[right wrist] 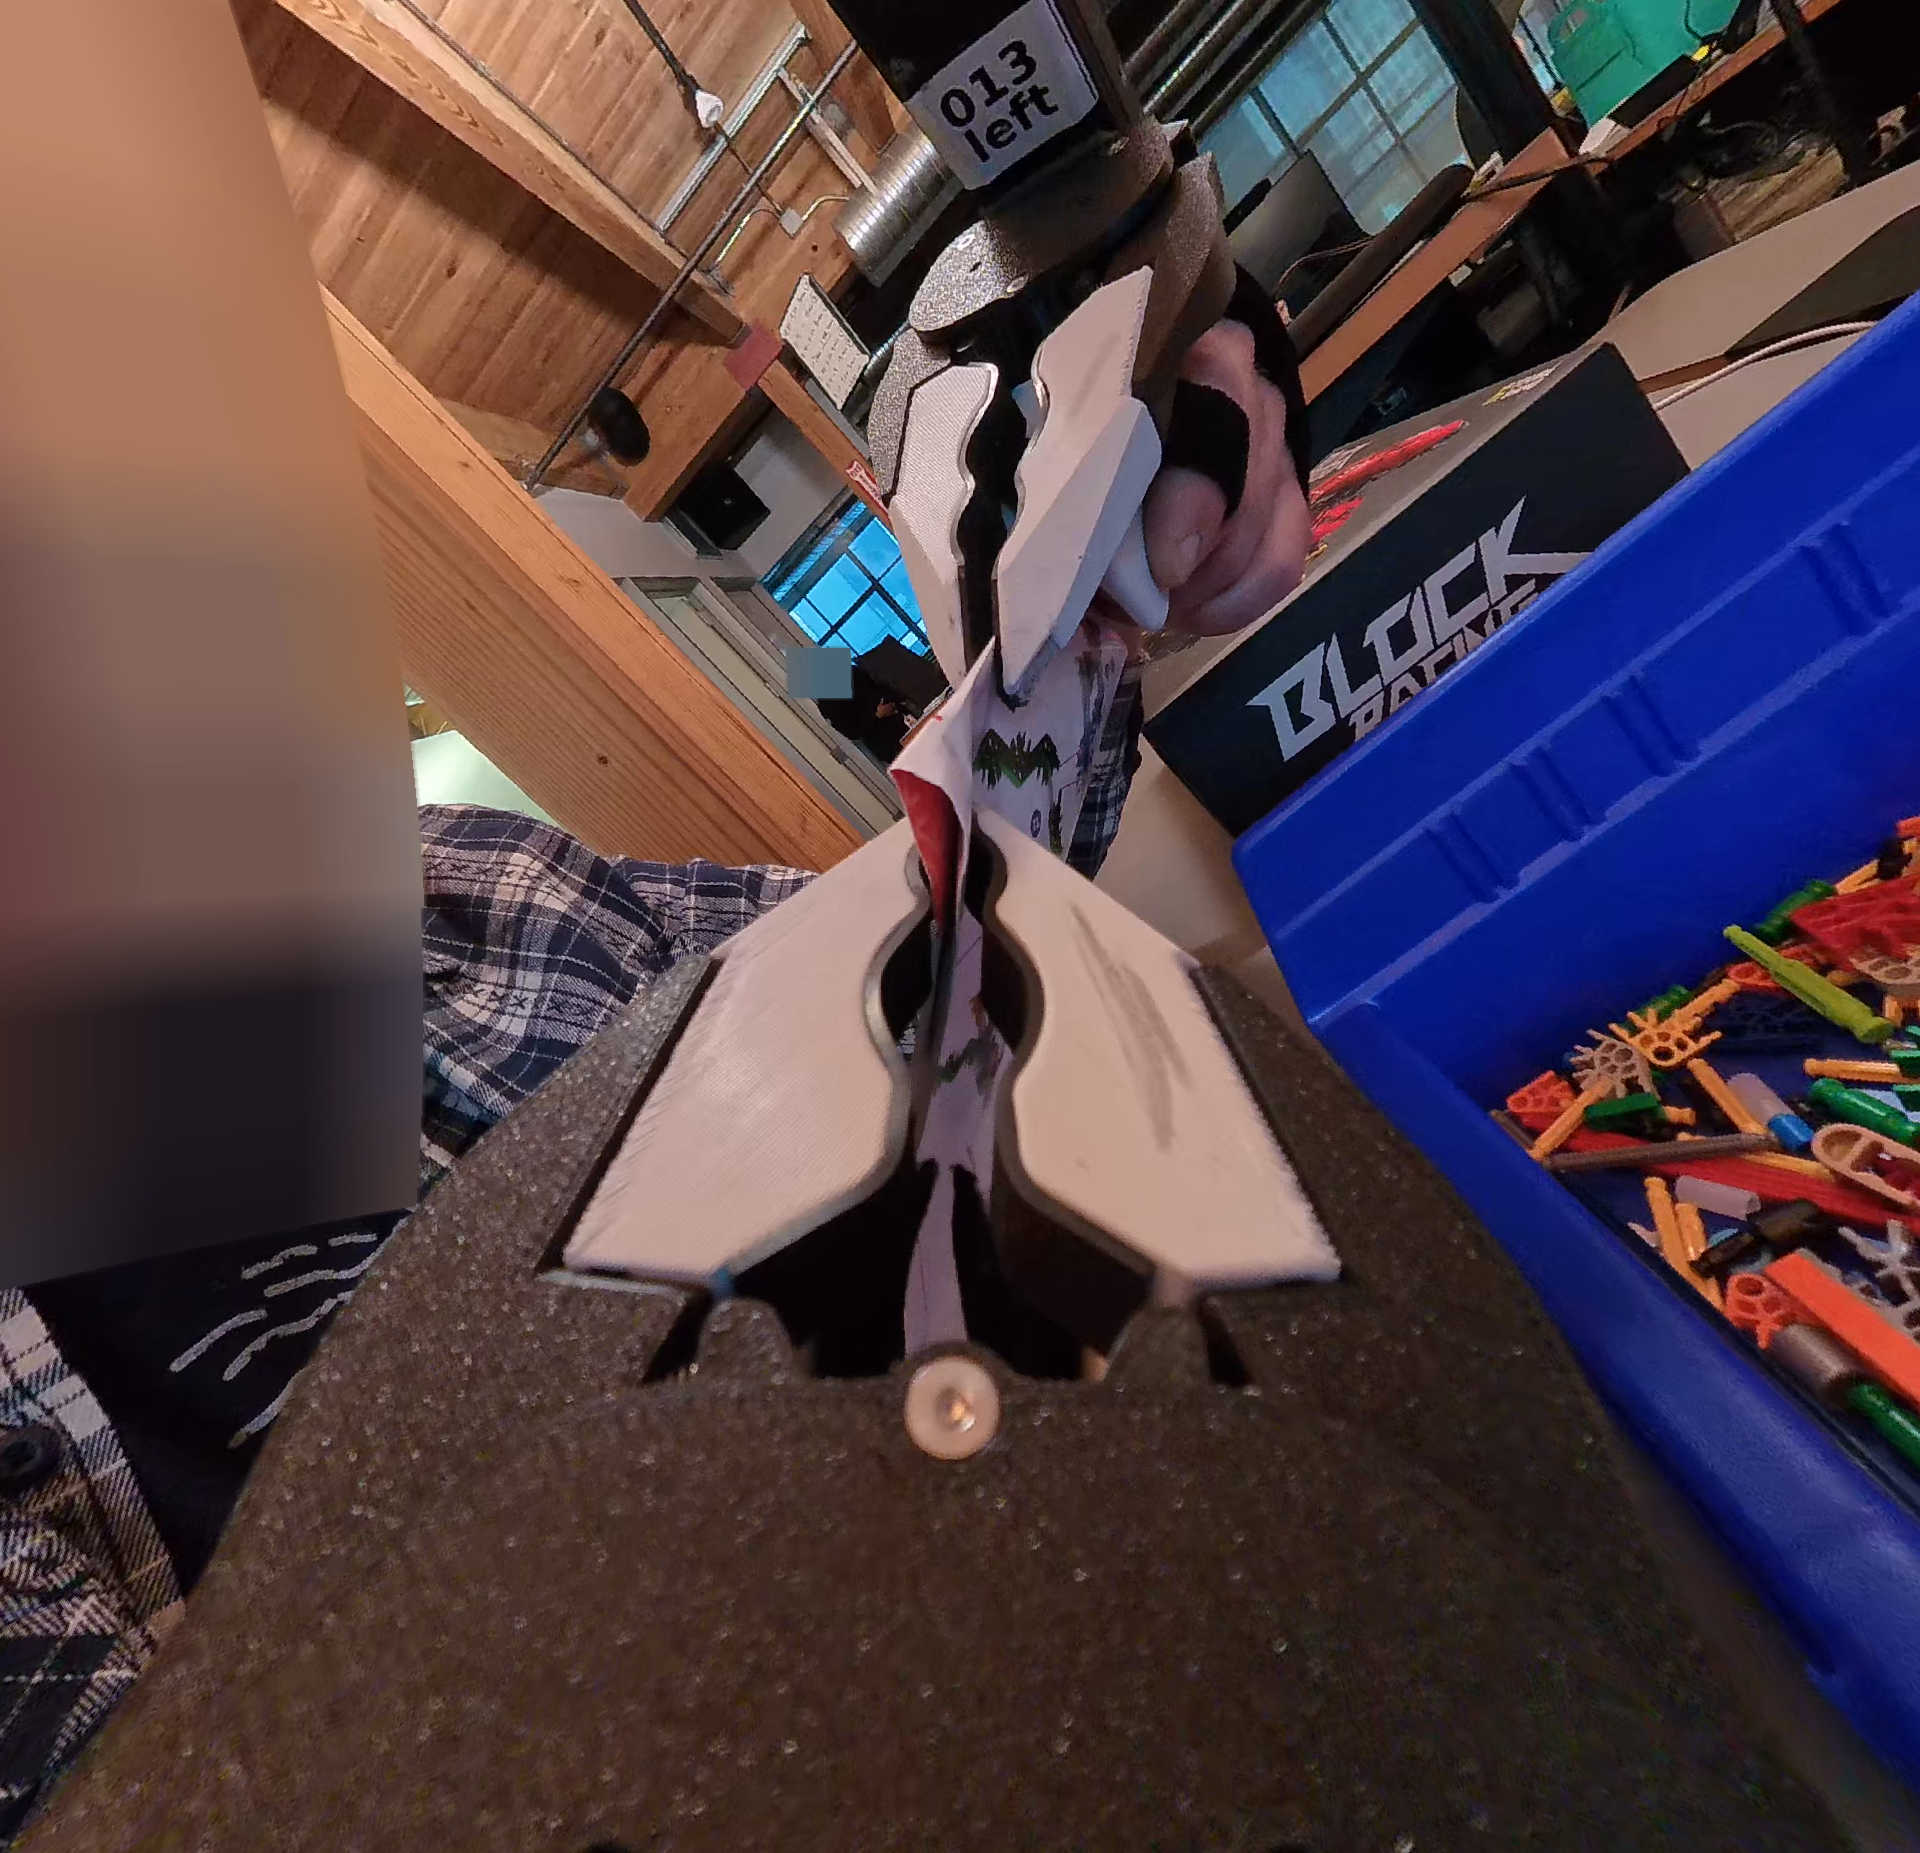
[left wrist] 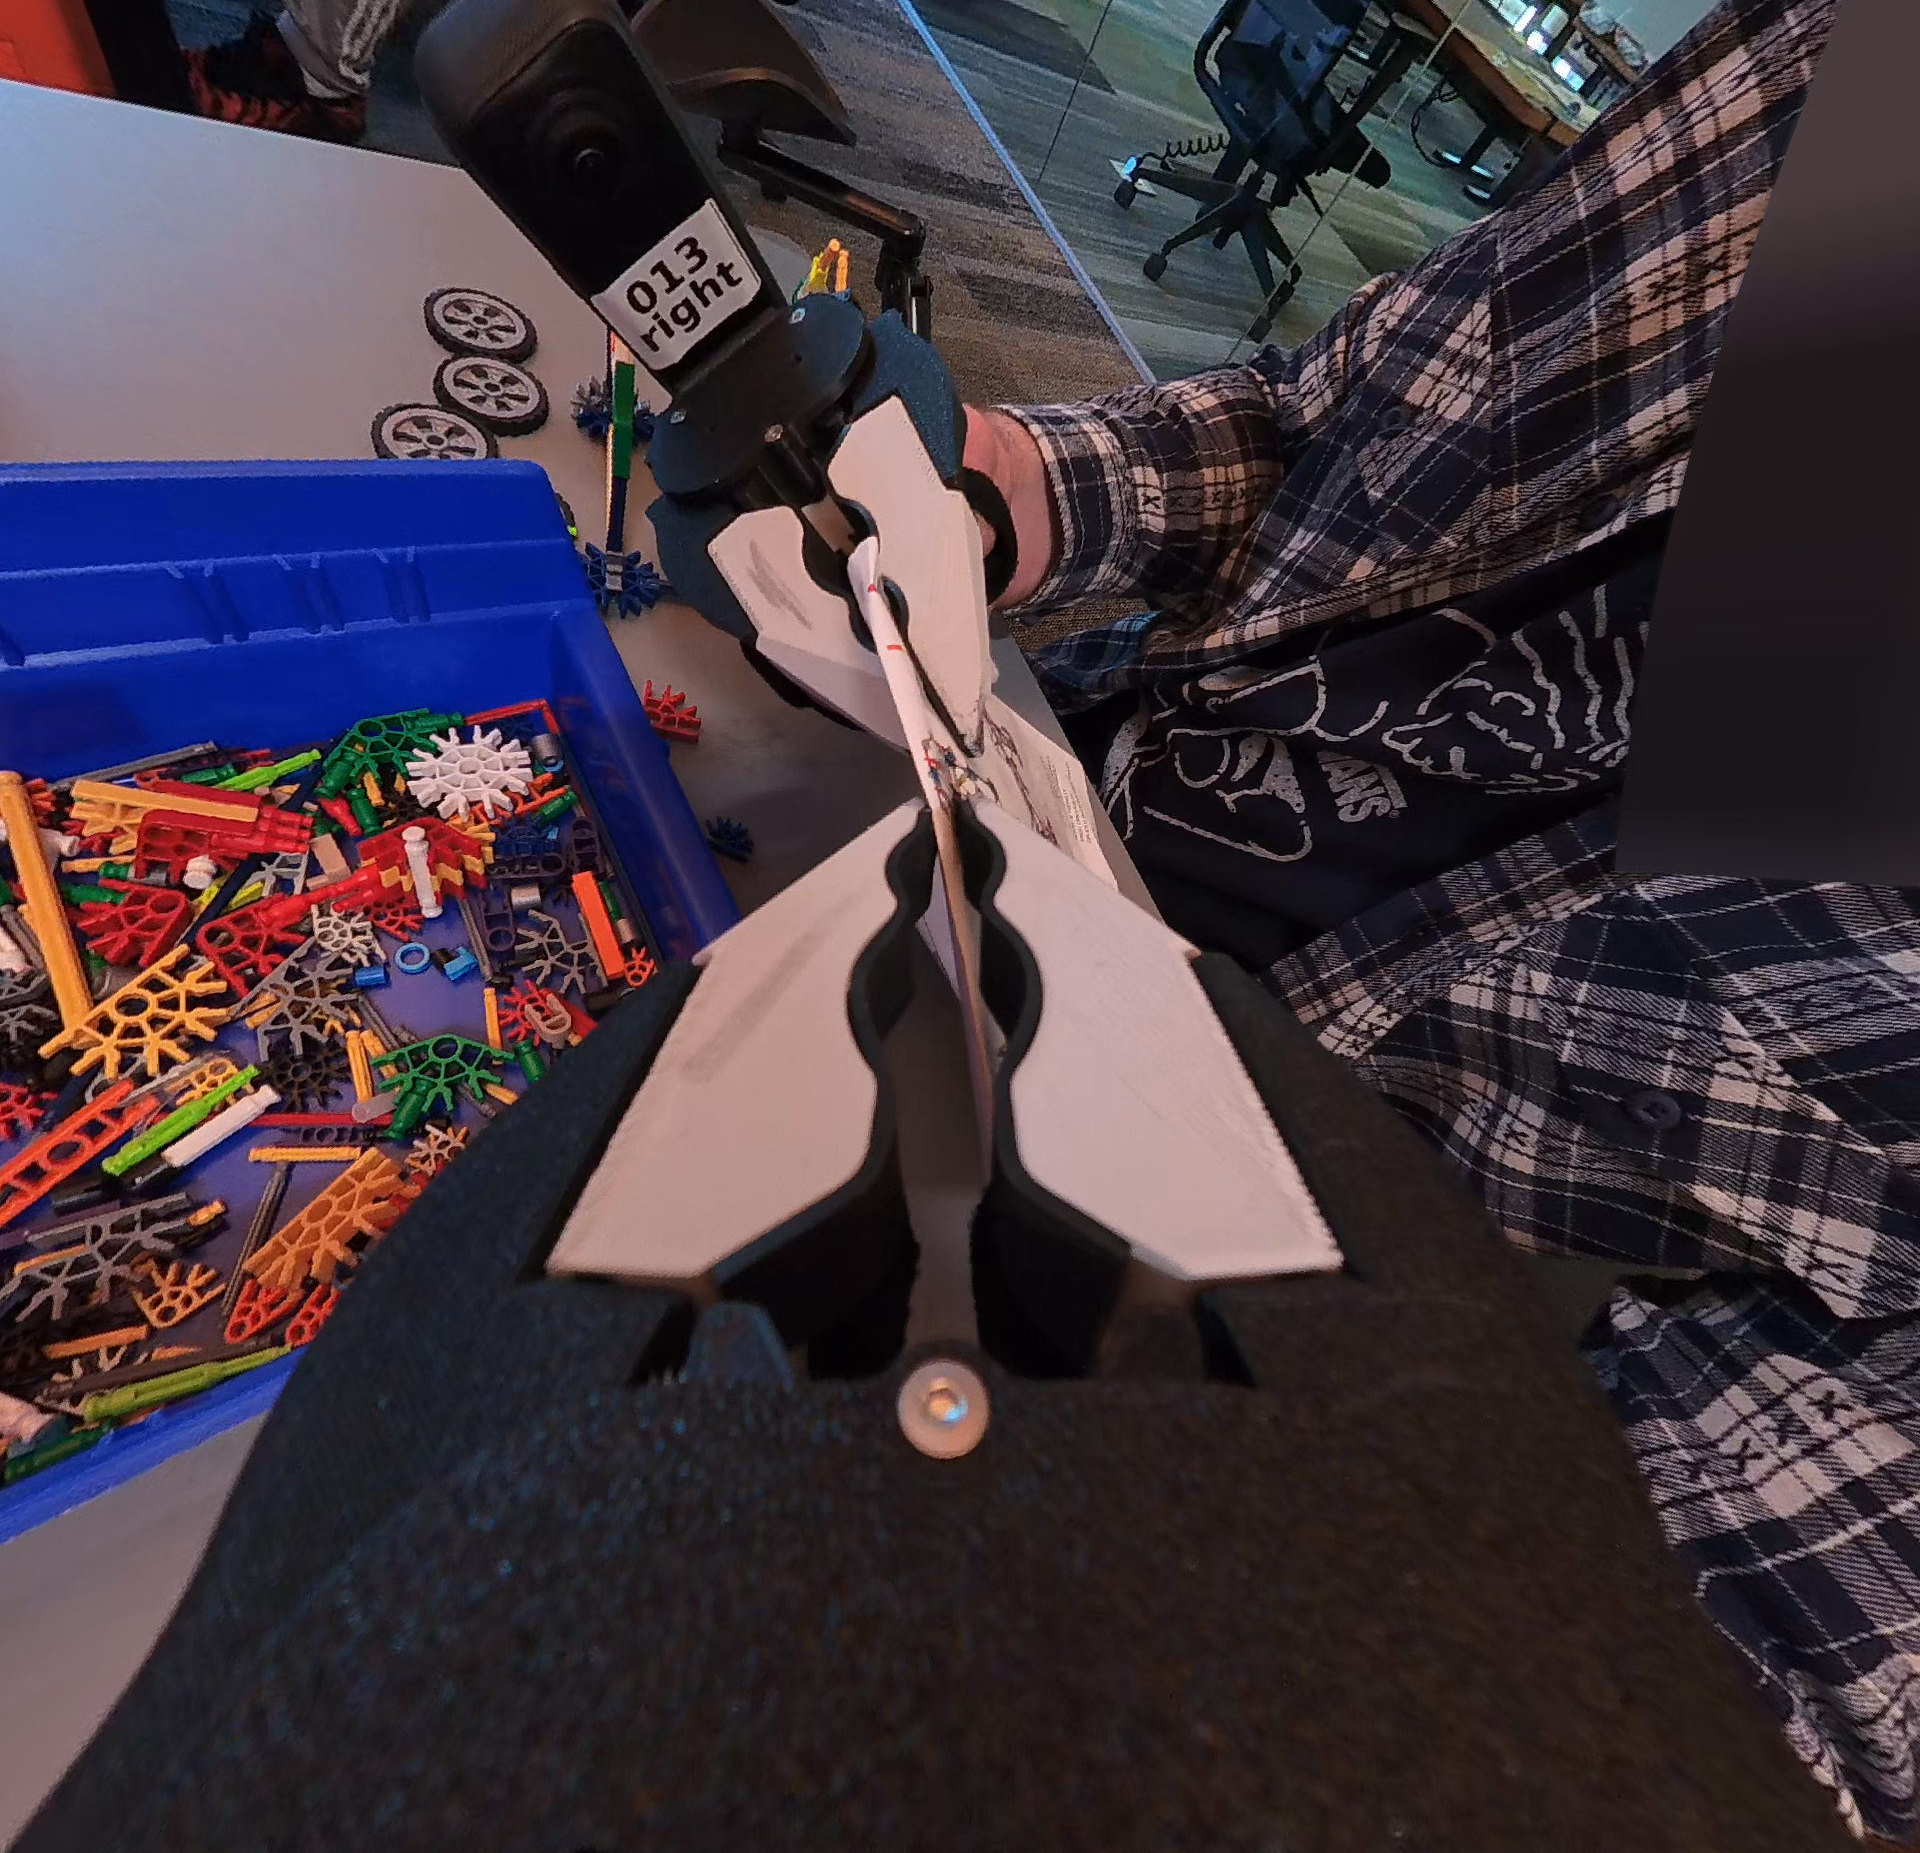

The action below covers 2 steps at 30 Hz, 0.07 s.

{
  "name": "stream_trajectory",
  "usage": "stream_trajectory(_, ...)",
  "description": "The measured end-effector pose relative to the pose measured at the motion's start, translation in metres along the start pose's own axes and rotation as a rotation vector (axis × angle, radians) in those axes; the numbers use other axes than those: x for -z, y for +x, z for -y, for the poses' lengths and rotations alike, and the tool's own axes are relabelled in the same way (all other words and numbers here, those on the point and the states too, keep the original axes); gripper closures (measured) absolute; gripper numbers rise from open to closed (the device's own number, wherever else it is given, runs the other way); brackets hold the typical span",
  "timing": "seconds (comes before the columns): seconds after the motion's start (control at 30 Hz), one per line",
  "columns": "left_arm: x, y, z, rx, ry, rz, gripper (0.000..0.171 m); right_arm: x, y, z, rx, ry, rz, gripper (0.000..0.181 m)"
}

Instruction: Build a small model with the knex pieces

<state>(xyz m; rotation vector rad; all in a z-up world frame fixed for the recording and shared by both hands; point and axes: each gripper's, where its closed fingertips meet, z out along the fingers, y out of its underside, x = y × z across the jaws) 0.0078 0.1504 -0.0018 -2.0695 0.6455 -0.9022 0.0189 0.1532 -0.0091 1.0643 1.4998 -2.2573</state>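
A thin paper booklet (left wrist: 961, 764) with printed pictures is held up in the air between the two grippers. It is seen from its edge, so only a little of its pages can be made out.

The left gripper (left wrist: 948, 816) is closed on one end of the booklet. Its white fingers (left wrist: 769, 1055) are pressed together with the paper pinched at their tips. The right gripper (left wrist: 914, 660) is closed on the other end, and the paper is squeezed between its white fingers too. In the right wrist view, the same booklet (right wrist: 1003, 754) is seen running from the right gripper (right wrist: 961, 853) up to the left gripper (right wrist: 997, 660). The paper is bent a little there, and a red part is shown near the closer tips.

A blue bin (left wrist: 312, 598) is set on a pale table (left wrist: 208, 245), just beside the left gripper. The bin is filled with many small plastic building pieces (left wrist: 260, 972) in red, yellow, green, orange, white and grey. Three black toy wheels (left wrist: 483, 385) are laid on the table beyond the bin, close to each other. A few blue and red pieces and a partly built stick model (left wrist: 620, 432) are lying near them.

A black box (right wrist: 1423, 598) with white letters is set behind the bin in the right wrist view. A person in a plaid shirt (left wrist: 1558, 453) is seen behind the grippers, and an office chair (left wrist: 1278, 89) is standing farther off on the floor.
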Motion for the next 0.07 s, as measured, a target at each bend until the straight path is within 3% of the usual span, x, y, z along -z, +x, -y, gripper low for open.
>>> stream_trajectory(0.03, -0.0001, -0.0001, -0.0001, 0.000, 0.000, 0.000, 0.169, 0.0000, 0.0001, 0.0000, 0.000, 0.000, 0.000, 0.181)
stream_trajectory(0.07, -0.0001, -0.0003, -0.0002, 0.000, 0.000, -0.001, 0.169, 0.0001, 0.0003, 0.0000, 0.000, 0.001, -0.001, 0.181)
